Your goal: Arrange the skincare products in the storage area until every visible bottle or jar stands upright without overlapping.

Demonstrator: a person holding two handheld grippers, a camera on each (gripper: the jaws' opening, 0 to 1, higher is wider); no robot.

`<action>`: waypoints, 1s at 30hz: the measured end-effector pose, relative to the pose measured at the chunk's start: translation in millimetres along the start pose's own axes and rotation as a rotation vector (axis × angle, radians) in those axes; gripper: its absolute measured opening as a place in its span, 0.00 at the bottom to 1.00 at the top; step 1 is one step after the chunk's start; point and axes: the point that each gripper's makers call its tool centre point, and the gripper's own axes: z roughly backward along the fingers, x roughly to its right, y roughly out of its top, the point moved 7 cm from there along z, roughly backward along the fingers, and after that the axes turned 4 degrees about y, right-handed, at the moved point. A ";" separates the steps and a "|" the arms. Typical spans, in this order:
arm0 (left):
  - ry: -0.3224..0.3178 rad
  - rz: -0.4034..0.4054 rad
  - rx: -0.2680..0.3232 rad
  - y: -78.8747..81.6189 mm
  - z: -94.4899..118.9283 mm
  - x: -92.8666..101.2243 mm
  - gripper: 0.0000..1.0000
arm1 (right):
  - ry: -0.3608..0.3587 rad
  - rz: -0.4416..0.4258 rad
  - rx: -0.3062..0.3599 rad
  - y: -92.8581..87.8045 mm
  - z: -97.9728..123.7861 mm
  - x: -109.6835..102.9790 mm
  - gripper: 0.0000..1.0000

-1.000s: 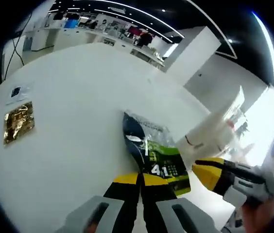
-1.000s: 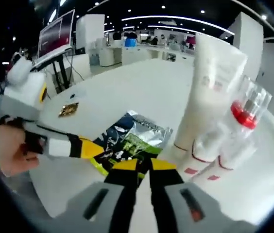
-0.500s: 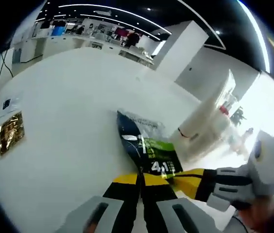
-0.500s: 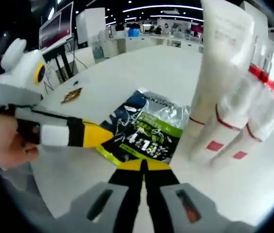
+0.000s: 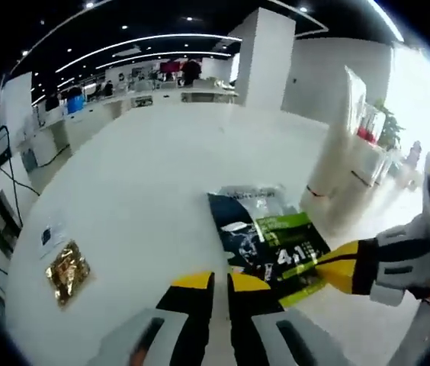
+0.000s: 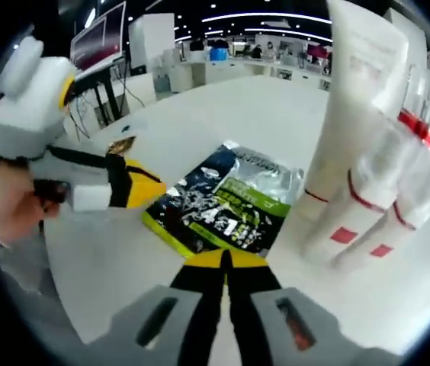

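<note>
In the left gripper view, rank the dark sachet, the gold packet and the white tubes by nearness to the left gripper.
1. Dark sachet: lying just ahead of the left gripper, slightly to its right.
2. Gold packet: off to the left on the white table.
3. White tubes: standing beyond the sachet, far right.

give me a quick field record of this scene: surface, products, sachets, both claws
surface: white round table
tubes: tall white squeeze tubes with red bands, standing cap-down, clustered
flat sachet: dark blue and green foil sachet, lying flat beside the tubes
small sachet: gold foil sachet, lying flat, apart from the rest
left claw: shut, empty, close to the dark sachet
right claw: shut, empty, at the dark sachet's near edge
</note>
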 end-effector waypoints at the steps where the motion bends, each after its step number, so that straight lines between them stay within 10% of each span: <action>1: -0.020 0.013 0.012 2.4 0.5 2.0 0.02 | 0.000 -0.003 0.001 0.0 0.0 -0.1 0.02; 3: -0.100 0.036 0.046 8.6 3.6 11.6 0.02 | -0.002 0.001 0.000 0.1 -0.2 -0.5 0.02; 10: -0.092 -0.076 -0.121 -15.7 -7.1 15.3 0.01 | -0.004 -0.004 -0.001 0.2 -0.3 -0.4 0.02; 15: -0.072 -0.208 -0.079 -15.0 -8.3 14.5 0.01 | -0.004 -0.003 0.005 -0.3 -0.3 -0.3 0.02; 28: -0.068 -0.205 -0.100 -12.7 -7.7 11.1 0.02 | -0.006 -0.006 -0.013 0.8 -0.7 -0.6 0.02; 30: -0.046 -0.251 0.002 1.5 -1.7 10.8 0.02 | -0.007 -0.017 -0.018 0.8 -0.6 -0.4 0.02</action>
